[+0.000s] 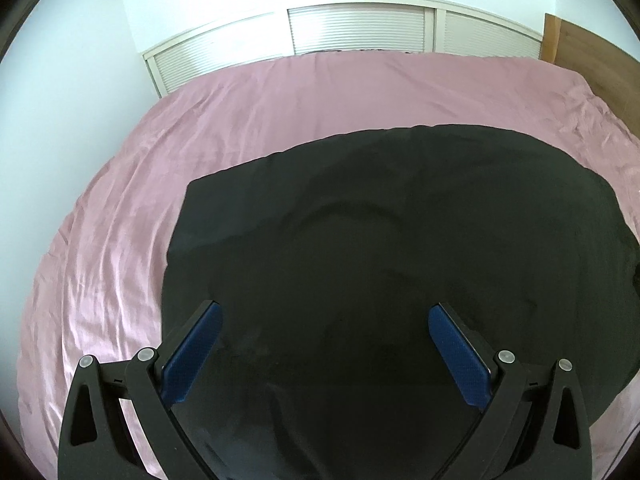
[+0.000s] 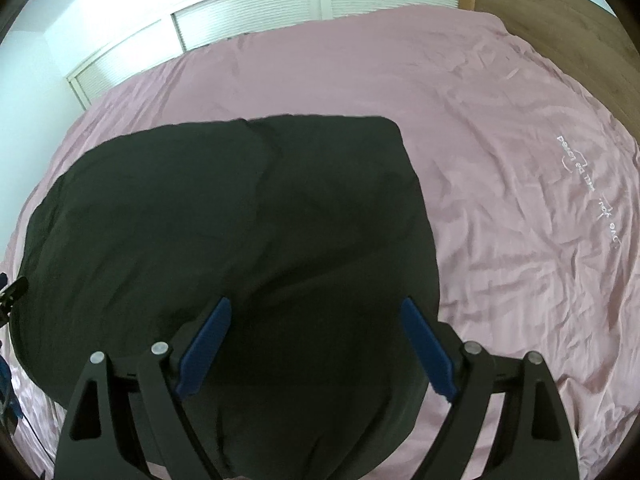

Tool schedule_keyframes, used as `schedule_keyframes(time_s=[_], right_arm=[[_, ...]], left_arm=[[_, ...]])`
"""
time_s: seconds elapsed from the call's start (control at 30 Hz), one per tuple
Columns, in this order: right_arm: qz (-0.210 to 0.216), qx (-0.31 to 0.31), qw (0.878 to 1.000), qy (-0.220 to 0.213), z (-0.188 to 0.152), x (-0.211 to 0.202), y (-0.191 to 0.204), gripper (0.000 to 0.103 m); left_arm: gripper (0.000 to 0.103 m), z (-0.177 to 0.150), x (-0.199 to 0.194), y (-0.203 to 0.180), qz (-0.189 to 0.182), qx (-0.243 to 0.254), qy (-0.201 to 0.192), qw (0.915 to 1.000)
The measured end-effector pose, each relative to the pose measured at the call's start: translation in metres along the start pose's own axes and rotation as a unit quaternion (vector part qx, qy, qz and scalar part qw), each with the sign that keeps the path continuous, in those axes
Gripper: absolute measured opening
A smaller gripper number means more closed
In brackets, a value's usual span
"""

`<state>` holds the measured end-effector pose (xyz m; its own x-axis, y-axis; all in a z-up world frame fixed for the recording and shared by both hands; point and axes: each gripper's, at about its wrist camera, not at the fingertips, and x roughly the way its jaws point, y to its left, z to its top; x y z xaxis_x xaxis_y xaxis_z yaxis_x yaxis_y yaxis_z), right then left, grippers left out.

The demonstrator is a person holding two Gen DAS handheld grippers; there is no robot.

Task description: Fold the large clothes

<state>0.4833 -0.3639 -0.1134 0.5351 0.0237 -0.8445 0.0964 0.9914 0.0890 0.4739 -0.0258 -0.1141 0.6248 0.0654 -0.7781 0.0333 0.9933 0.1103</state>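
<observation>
A large black garment (image 1: 380,240) lies spread flat on a pink bed sheet (image 1: 260,96). My left gripper (image 1: 325,312) hovers over the garment's near left part, jaws wide open with nothing between the blue pads. In the right wrist view the same black garment (image 2: 224,216) shows with its right edge running down the middle of the frame. My right gripper (image 2: 316,306) is over the garment's near right part, also open and empty. The other gripper (image 2: 10,292) peeks in at the left edge of that view.
The pink sheet (image 2: 500,160) covers the whole bed and carries white embroidered lettering (image 2: 588,184) at the right. White louvred closet doors (image 1: 360,28) stand behind the bed. A wooden headboard panel (image 2: 540,4) is at the far right.
</observation>
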Motion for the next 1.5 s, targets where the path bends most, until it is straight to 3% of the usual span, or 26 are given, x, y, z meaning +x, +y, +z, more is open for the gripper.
schedule_keyframes(time_s=[0.13,0.23,0.3,0.4,0.6,0.83,0.97,1.1,1.2,1.33,1.5], right_arm=[[0.000,0.001,1.000,-0.013,0.008,-0.003,-0.001,0.088],[0.001,0.015,1.000,-0.008,0.011,0.008,-0.008,0.088],[0.006,0.028,0.999,0.016,0.009,0.028,-0.013,0.088],[0.029,0.067,0.996,0.048,0.002,0.063,-0.024,0.103],[0.067,0.102,0.991,0.057,-0.007,0.112,-0.037,0.103],[0.078,0.107,0.989,0.063,-0.008,0.132,-0.037,0.103],[0.077,0.113,0.988,0.067,-0.004,0.117,-0.039,0.103],[0.073,0.108,0.991,0.040,0.001,0.080,-0.049,0.103],[0.087,0.088,0.992,0.001,0.012,0.047,-0.048,0.103],[0.118,0.068,0.990,-0.032,0.040,0.033,-0.026,0.103],[0.129,0.059,0.990,0.003,0.075,0.089,0.004,0.103]], left_arm=[[0.102,0.001,0.007,0.017,0.003,-0.022,-0.003,0.9997],[0.102,-0.001,0.031,0.035,-0.006,-0.059,0.017,0.9981],[0.102,-0.004,0.053,0.047,-0.032,-0.094,0.034,0.9945],[0.102,-0.008,0.086,0.059,-0.089,-0.143,0.051,0.9845],[0.102,-0.011,0.125,0.050,-0.117,-0.139,0.060,0.9815],[0.102,-0.011,0.141,0.039,-0.104,-0.127,0.086,0.9827],[0.102,-0.006,0.120,0.045,-0.097,-0.124,0.105,0.9819],[0.102,0.002,0.070,0.058,-0.107,-0.115,0.051,0.9863],[0.102,0.021,0.057,0.064,-0.102,-0.104,0.026,0.9889],[0.102,0.045,0.073,0.075,-0.096,-0.116,0.026,0.9882],[0.102,0.071,0.130,0.058,-0.106,-0.131,0.067,0.9834]])
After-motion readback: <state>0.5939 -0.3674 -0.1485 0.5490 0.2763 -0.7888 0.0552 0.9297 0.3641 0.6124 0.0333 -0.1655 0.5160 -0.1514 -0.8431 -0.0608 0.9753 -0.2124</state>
